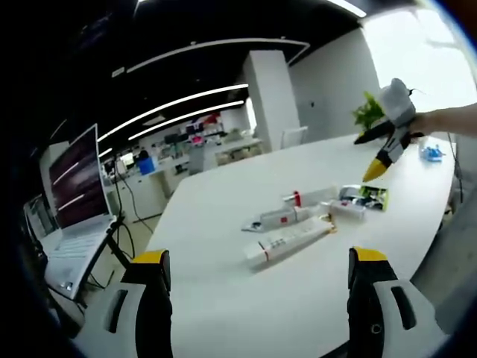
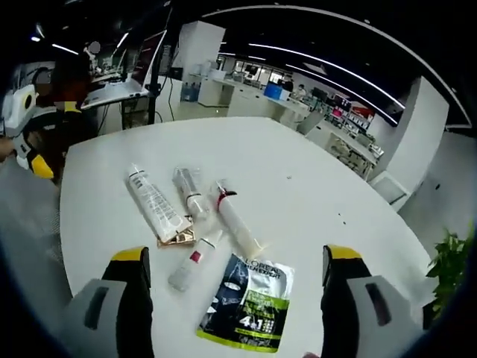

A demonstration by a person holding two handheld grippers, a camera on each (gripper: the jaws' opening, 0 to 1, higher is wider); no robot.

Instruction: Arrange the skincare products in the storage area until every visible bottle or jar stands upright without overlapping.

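Several skincare products lie flat in a loose cluster on the white table (image 2: 313,179). A long white tube (image 2: 155,203) with a gold end, a clear tube (image 2: 192,192), a white tube with a red collar (image 2: 237,218) and a small tube (image 2: 192,267) lie side by side. A green and black sachet (image 2: 247,302) rests nearest my right gripper (image 2: 237,255), which is open and hovers just short of it. My left gripper (image 1: 260,259) is open above the table, facing the long white tube (image 1: 289,240) and the sachet (image 1: 369,195) from the other side. The jaws of both grippers are empty.
A laptop (image 1: 74,216) stands on a side stand beyond the table's left edge. A potted plant (image 1: 369,112) and a small blue item (image 1: 432,153) sit at the far side. A hand holds the right gripper (image 1: 387,145) above the table. A white chair (image 2: 391,186) stands beyond the table.
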